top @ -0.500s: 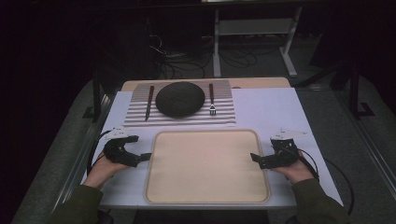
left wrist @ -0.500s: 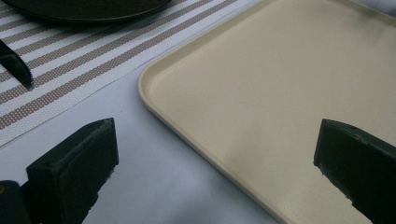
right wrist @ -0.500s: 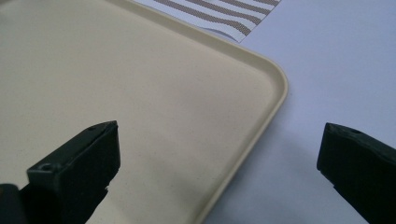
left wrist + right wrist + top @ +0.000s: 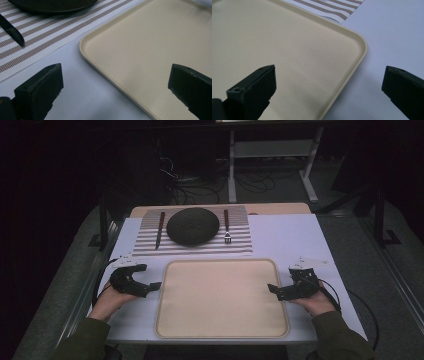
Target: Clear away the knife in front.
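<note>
Two grippers at beige tray (image 4: 222, 300), one each side. Left gripper (image 4: 149, 285) jaws wide, straddling tray's left edge, nothing held. Right gripper (image 4: 276, 291) jaws wide, straddling tray's right edge, nothing held. Far side: striped placemat (image 4: 195, 247) carrying dark plate (image 4: 192, 225), knife (image 4: 160, 229) left, fork (image 4: 226, 226) right. Tray bare.

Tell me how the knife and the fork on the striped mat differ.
The knife lies left of the dark plate; the fork lies right of it. The knife is the longer of the two and ends in a dark pointed blade, while the fork ends in pale metal tines. The knife leans slightly; the fork lies straighter. Both have dark handles, rest on the mat with working ends toward the tray, and neither is held.
</note>
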Available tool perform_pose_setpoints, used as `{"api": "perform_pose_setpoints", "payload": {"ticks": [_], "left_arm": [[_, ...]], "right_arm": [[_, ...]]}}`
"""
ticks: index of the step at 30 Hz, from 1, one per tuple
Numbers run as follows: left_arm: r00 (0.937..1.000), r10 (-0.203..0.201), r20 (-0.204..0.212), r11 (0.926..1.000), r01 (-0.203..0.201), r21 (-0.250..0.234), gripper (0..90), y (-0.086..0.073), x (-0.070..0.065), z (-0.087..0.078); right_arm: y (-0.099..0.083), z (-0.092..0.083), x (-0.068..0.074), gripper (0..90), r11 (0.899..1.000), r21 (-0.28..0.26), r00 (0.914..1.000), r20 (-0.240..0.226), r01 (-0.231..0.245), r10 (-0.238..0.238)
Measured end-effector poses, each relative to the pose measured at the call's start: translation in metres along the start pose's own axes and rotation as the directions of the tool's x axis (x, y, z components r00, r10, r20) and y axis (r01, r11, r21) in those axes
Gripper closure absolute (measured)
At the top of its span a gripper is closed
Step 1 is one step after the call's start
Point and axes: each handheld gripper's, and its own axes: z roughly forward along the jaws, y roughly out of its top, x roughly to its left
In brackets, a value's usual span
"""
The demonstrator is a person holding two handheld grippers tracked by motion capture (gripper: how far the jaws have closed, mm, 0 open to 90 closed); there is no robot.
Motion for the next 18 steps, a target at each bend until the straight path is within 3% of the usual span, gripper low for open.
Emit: {"api": "perform_pose_setpoints", "payload": {"ticks": [18], "left_arm": [[0.9997, 0.010, -0.021, 0.9999, -0.010, 0.002, 0.0, 0.0097, 0.0008, 0.0054]], "right_arm": [[0.0016, -0.0015, 0.0027, 0.0, 1.000, -0.006, 1.0000, 0.004, 0.004, -0.004]]}}
